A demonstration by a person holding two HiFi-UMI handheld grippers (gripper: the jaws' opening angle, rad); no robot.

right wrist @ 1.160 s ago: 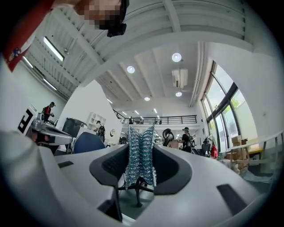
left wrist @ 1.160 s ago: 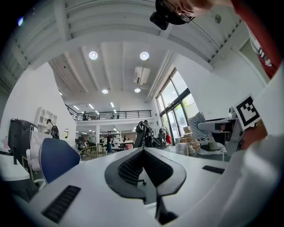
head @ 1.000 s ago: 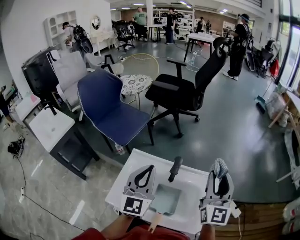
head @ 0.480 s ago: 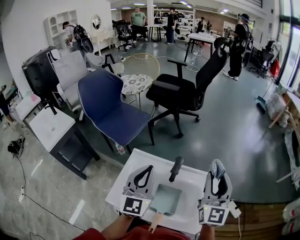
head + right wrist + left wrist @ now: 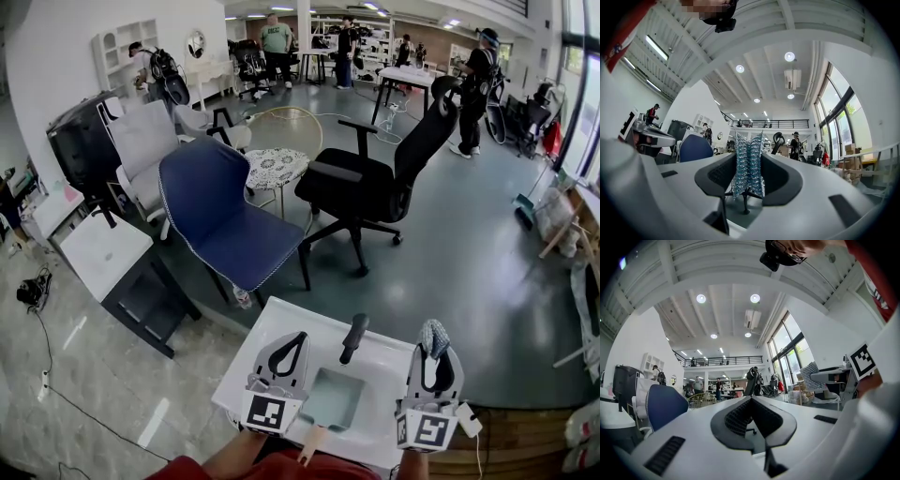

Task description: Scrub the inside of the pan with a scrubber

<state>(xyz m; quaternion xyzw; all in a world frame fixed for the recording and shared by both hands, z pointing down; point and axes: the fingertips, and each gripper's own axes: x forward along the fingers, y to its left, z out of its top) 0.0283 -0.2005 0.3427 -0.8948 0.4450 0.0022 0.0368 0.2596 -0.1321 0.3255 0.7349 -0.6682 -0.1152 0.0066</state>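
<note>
A square pale-green pan (image 5: 329,397) with a wooden handle (image 5: 311,443) lies on the small white table (image 5: 281,323), between my two grippers. The left gripper (image 5: 299,336) stands upright at the pan's left, shut with nothing in it; in the left gripper view its jaws (image 5: 751,400) meet at the tips. The right gripper (image 5: 434,331) stands upright at the pan's right, shut on a silvery-blue mesh scrubber (image 5: 435,337). In the right gripper view the scrubber (image 5: 748,161) sits squeezed between the pads. Both grippers point up and away from the pan.
A black handled tool (image 5: 352,337) lies on the table just beyond the pan. A blue chair (image 5: 220,220) and a black office chair (image 5: 375,183) stand beyond the table. A low white table (image 5: 103,253) is at the left. People stand far back.
The head view has shifted slightly. The right gripper with the scrubber has settled a little lower; the left gripper and the pan stay where they were.
</note>
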